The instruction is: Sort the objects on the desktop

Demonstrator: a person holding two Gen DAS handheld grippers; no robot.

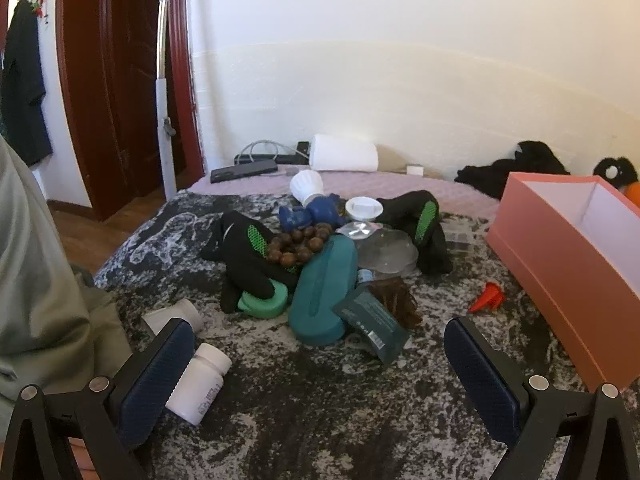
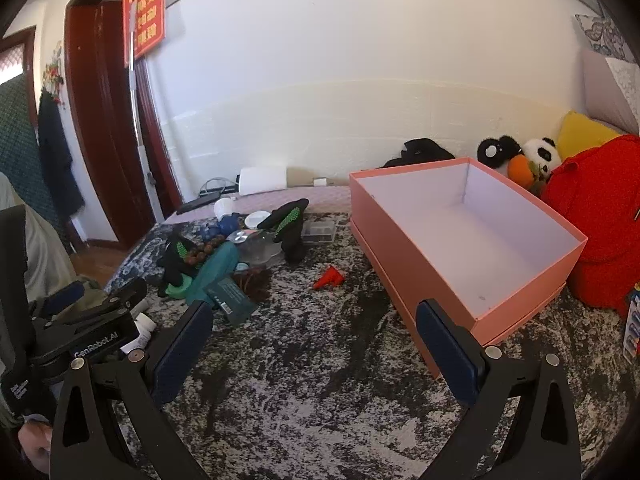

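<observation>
Mottled grey bedspread [image 1: 320, 400] carries a heap of clutter straight ahead of the left gripper [image 1: 320, 364], fingers spread and empty; nearest is the teal case [image 1: 322, 292], long axis pointing away. Right gripper [image 2: 316, 344], also spread, sits nearer the empty pink box [image 2: 400, 240].

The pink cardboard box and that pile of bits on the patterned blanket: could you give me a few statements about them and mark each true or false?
1. The pink cardboard box is empty. True.
2. The left gripper holds the white plastic pill bottle. False: its jaws stand wide open and the bottle lies on the blanket beside one finger.
3. The brown wooden bead bracelet lies on the pile. True.
4. The small red plastic piece is inside the box. False: it lies on the grey patterned blanket, outside it.
5. The right gripper is shut. False: open, holding nothing.
</observation>
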